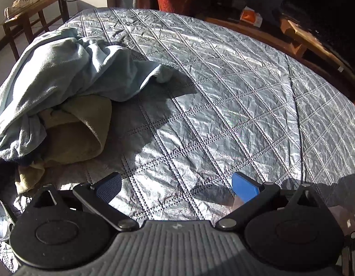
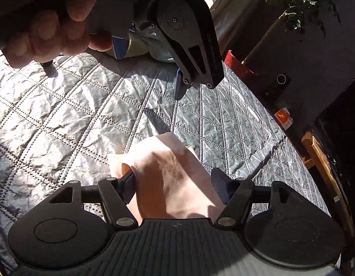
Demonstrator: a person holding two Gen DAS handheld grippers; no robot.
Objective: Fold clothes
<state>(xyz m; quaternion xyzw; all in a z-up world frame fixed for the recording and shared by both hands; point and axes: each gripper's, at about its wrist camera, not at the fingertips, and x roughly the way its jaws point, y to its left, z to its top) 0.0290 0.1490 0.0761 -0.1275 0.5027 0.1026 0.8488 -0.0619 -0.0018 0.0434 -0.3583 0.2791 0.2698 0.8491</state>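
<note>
Right gripper jaws spread; pale pink soft cloth lies between them, seemingly released onto the grey quilted cover. Left gripper open, empty, poised for the next pick.

So, count time: two claws, the left claw and the right claw, each with two fingers. One hand in frame, seen from the right wrist, wrapped around the left claw's handle. Three bits of clothing or fabric that I can make out: one light blue garment heaped over one beige garment, plus one pale pink cloth (sitting between the right claw's fingers). One quilted silver cover under it all. Around the edges: one red pot, one wooden chair carrying one white sneaker, and one orange-and-white box.
</note>
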